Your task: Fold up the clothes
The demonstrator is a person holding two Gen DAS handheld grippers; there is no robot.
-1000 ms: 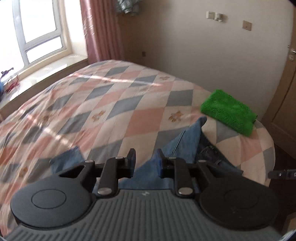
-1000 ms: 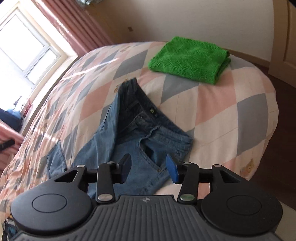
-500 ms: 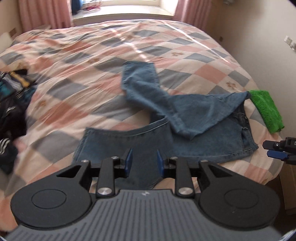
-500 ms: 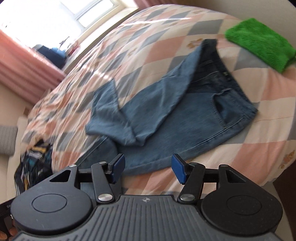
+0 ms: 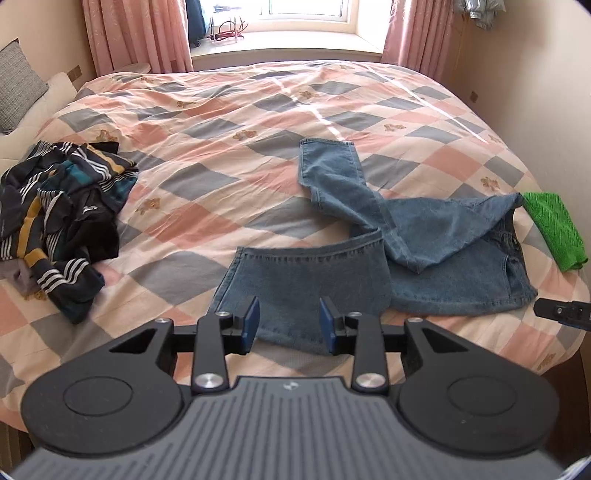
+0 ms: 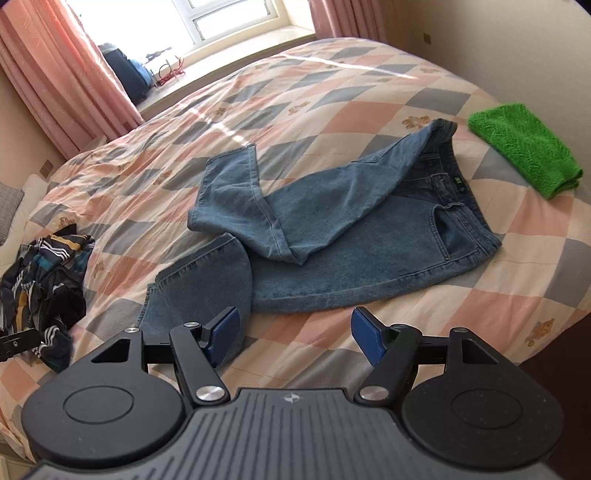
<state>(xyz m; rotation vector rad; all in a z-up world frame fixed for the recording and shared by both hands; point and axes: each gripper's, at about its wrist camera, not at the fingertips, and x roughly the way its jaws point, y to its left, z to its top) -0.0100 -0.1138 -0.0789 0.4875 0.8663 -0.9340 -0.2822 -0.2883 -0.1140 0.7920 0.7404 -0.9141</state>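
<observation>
Crumpled blue denim jeans [image 5: 424,258] on checked quilt bed [image 5: 221,122], beside folded green towel [image 5: 554,229]. Heavy, limp cloth; best gripped at hem, waistband. Left tongs [image 5: 289,325], right tongs [image 6: 295,336] wide, empty.

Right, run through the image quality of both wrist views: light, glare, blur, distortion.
Left wrist view: sharp, window blown out white, sun streaks across the quilt, fisheye bends the curtains and darkens the corners. Right wrist view: also sharp, window overexposed, bright streak on the quilt, jeans evenly lit, strong barrel curve at the bed's edge.
</observation>
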